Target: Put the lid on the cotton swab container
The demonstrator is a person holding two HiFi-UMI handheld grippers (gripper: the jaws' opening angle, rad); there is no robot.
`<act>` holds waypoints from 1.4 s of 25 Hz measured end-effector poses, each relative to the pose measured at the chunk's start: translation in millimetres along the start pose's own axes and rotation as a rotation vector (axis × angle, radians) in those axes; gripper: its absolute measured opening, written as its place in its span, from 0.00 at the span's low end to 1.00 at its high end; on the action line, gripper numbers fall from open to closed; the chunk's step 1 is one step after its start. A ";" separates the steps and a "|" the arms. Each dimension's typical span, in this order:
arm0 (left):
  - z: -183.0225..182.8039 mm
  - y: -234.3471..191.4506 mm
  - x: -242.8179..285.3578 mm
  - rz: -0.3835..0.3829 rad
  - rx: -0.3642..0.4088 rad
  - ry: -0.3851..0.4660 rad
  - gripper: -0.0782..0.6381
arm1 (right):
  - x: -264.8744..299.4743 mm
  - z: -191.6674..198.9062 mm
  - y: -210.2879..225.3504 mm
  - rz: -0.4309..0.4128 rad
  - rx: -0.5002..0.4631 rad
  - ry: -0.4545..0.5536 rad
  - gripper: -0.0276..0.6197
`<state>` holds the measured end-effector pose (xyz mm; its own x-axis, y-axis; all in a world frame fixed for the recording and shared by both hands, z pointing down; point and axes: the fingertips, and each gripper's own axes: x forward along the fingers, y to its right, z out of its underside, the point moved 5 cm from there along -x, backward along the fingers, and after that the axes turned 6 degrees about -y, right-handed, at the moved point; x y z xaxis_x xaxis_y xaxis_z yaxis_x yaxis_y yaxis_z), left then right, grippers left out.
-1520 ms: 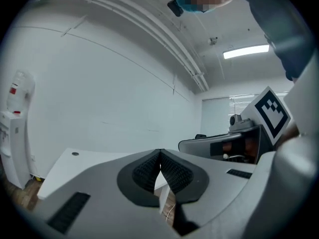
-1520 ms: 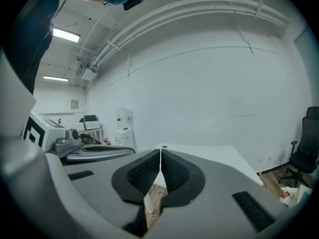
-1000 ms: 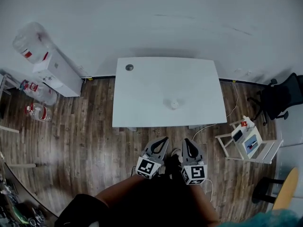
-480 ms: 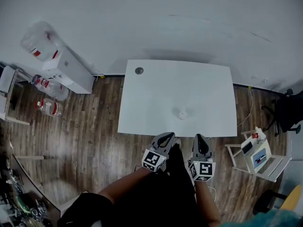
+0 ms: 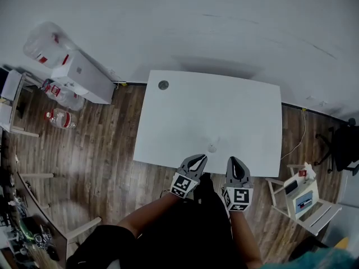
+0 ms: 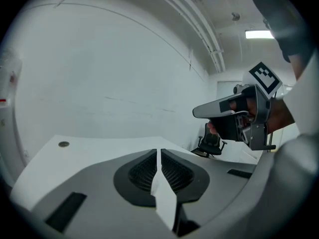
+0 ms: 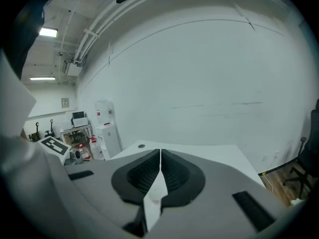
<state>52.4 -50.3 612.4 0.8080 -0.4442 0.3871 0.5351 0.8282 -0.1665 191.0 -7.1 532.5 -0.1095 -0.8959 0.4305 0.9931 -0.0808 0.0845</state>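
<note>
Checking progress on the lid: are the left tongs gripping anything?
No, the left tongs are closed together with nothing between them.

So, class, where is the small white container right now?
In the head view the small white container stands near the front edge of the table, just beyond and between the left gripper and right gripper.

An office with water dispenser [image 5: 84, 80] and desk chair [image 5: 343, 148]
</note>
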 end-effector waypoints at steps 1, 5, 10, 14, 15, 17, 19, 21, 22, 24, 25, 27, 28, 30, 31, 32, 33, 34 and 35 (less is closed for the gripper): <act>3.3 -4.2 5.3 0.003 -0.011 -0.014 0.14 | 7.5 0.5 4.2 -0.009 -0.002 -0.009 0.09; 21.4 -11.2 30.0 0.034 -0.025 -0.085 0.27 | 40.0 -0.4 25.6 -0.056 -0.007 -0.029 0.09; 60.7 -2.2 49.9 0.051 0.028 -0.213 0.36 | 62.4 -5.6 50.9 -0.102 -0.046 -0.043 0.09; 77.9 -16.3 59.4 0.025 0.051 -0.255 0.39 | 78.5 -2.0 49.8 -0.103 -0.171 -0.082 0.09; 84.0 -19.6 64.0 0.022 0.041 -0.261 0.41 | 81.6 2.3 50.7 -0.103 -0.180 -0.093 0.09; 97.7 -22.4 75.0 0.034 0.044 -0.281 0.45 | 86.0 14.3 54.8 -0.096 -0.182 -0.123 0.09; 111.3 -23.7 83.3 0.064 0.082 -0.338 0.47 | 90.6 25.7 57.8 -0.090 -0.180 -0.149 0.09; 116.5 -28.4 89.1 0.075 0.107 -0.367 0.48 | 96.9 33.8 59.6 -0.093 -0.171 -0.166 0.09; 115.7 -30.9 91.1 0.073 0.107 -0.363 0.49 | 99.1 37.8 61.1 -0.094 -0.163 -0.175 0.09; 113.0 -35.1 96.0 0.068 0.103 -0.346 0.49 | 101.8 46.5 65.0 -0.095 -0.151 -0.201 0.09; 112.8 -36.8 98.6 0.068 0.106 -0.343 0.49 | 103.5 50.8 66.6 -0.096 -0.148 -0.218 0.09; 115.4 -38.7 102.6 0.075 0.130 -0.355 0.49 | 108.7 61.6 70.2 -0.103 -0.133 -0.258 0.09; 117.2 -39.1 104.1 0.077 0.146 -0.364 0.49 | 112.3 68.5 73.3 -0.106 -0.113 -0.278 0.09; 118.6 -39.5 107.5 0.081 0.165 -0.367 0.49 | 119.4 81.2 81.7 -0.103 -0.072 -0.304 0.09; 118.6 -39.3 109.7 0.085 0.166 -0.364 0.49 | 121.9 86.4 85.8 -0.098 -0.067 -0.315 0.09; 119.0 -38.8 111.8 0.091 0.163 -0.359 0.49 | 123.8 91.0 88.9 -0.094 -0.073 -0.330 0.09; 120.0 -38.3 113.6 0.098 0.159 -0.356 0.49 | 125.4 95.1 90.6 -0.093 -0.088 -0.347 0.09; 121.6 -38.0 114.8 0.104 0.155 -0.355 0.49 | 127.1 98.9 91.4 -0.096 -0.108 -0.366 0.09; 123.4 -37.8 115.6 0.107 0.151 -0.356 0.49 | 128.9 102.9 92.1 -0.102 -0.131 -0.386 0.09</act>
<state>95.1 -90.8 775.3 0.7068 -0.2284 0.6695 0.3889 0.9160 -0.0982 264.1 -85.1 688.3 -0.1902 -0.6531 0.7330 0.9705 -0.2375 0.0402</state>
